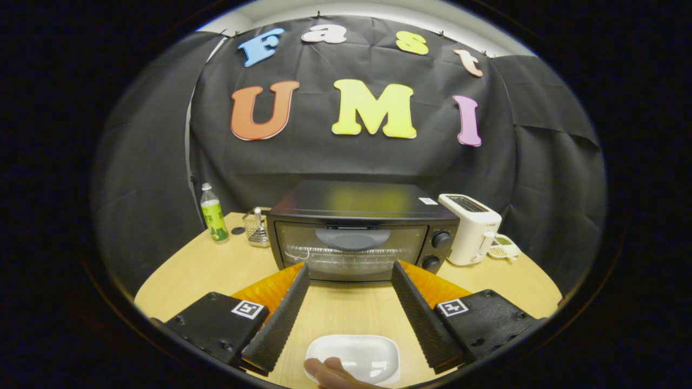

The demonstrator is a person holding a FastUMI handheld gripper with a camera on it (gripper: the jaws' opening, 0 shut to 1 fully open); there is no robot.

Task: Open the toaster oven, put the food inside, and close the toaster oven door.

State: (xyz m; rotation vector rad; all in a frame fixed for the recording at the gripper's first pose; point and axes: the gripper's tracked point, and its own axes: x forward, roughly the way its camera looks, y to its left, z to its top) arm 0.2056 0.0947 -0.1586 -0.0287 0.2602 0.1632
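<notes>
Your gripper point(350, 273) is held level over the pale wooden surface point(200, 270), fingers spread wide apart and grasping nothing. Beyond the fingertips, straight ahead, stands the black toaster oven point(359, 229) with its glass door closed. Between the fingers and close under them lies a white rounded rectangular dish point(359, 356), with a brown piece of food point(332, 374) at its near edge. Beyond the right finger, just beside the oven, stands a white pop-up toaster point(473, 227). Beyond the left finger sit a wire basket point(256, 228) and a green-labelled plastic bottle point(213, 214).
</notes>
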